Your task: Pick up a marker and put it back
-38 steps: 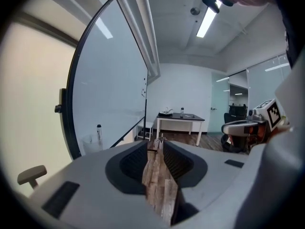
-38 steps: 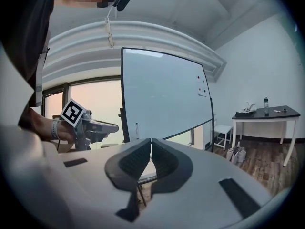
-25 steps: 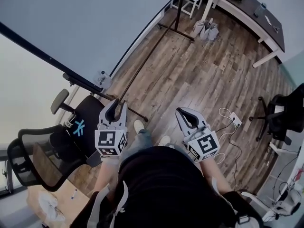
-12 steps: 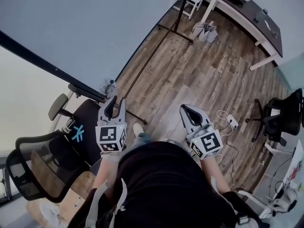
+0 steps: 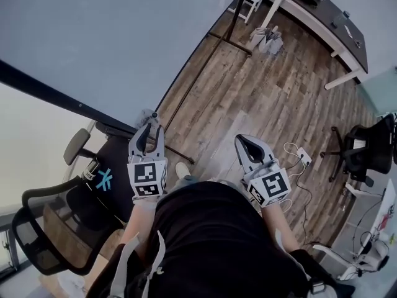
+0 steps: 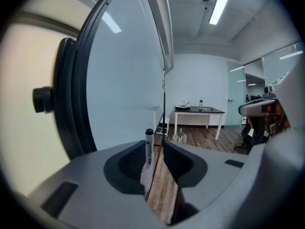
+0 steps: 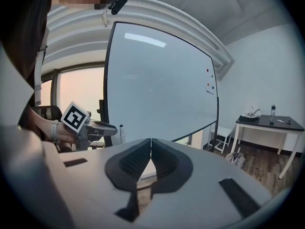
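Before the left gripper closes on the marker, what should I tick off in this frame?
1. Left gripper jaws apart: ok.
2. Marker upright and in line with the jaw gap: ok, though it sits nearer the left pad.
3. Marker deep enough between the pads: cannot tell; the right gripper view shows it just past the tips.
4. Marker cap on: ok.
5. Right gripper shut, empty, away from the marker: ok.
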Demonstrator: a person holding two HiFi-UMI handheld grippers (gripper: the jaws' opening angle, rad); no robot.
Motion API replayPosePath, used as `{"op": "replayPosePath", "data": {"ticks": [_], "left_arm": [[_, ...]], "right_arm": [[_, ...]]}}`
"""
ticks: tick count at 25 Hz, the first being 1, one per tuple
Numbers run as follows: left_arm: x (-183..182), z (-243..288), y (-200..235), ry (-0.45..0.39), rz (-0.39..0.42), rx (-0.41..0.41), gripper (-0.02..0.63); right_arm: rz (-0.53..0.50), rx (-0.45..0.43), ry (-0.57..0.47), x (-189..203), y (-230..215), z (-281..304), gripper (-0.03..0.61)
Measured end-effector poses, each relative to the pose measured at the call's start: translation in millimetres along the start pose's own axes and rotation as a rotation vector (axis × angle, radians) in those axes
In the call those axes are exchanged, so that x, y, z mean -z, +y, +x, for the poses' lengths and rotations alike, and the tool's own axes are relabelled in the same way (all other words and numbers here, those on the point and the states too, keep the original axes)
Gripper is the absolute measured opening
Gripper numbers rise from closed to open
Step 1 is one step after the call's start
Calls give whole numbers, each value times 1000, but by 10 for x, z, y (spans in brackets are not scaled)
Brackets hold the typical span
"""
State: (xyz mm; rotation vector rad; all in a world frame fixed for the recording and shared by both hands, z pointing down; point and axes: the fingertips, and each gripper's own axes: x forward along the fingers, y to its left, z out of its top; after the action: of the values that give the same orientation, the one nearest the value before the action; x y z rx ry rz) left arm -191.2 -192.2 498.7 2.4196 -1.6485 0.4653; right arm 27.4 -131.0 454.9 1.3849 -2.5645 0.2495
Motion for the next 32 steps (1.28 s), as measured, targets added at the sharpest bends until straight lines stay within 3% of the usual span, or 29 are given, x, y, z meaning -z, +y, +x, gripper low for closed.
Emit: {"op": "replayPosePath", "data": {"ticks": [18,22,32], "left_arm": [[26,316,93,40,83,62,107],[33,322,117,43,86,62,78],[11,301,72,45,82,66,75]], "right_arm": [[20,68,15,31,42,145,17],[20,74,12,21,37,148,17],[26,67,15,40,4,106,17]]}}
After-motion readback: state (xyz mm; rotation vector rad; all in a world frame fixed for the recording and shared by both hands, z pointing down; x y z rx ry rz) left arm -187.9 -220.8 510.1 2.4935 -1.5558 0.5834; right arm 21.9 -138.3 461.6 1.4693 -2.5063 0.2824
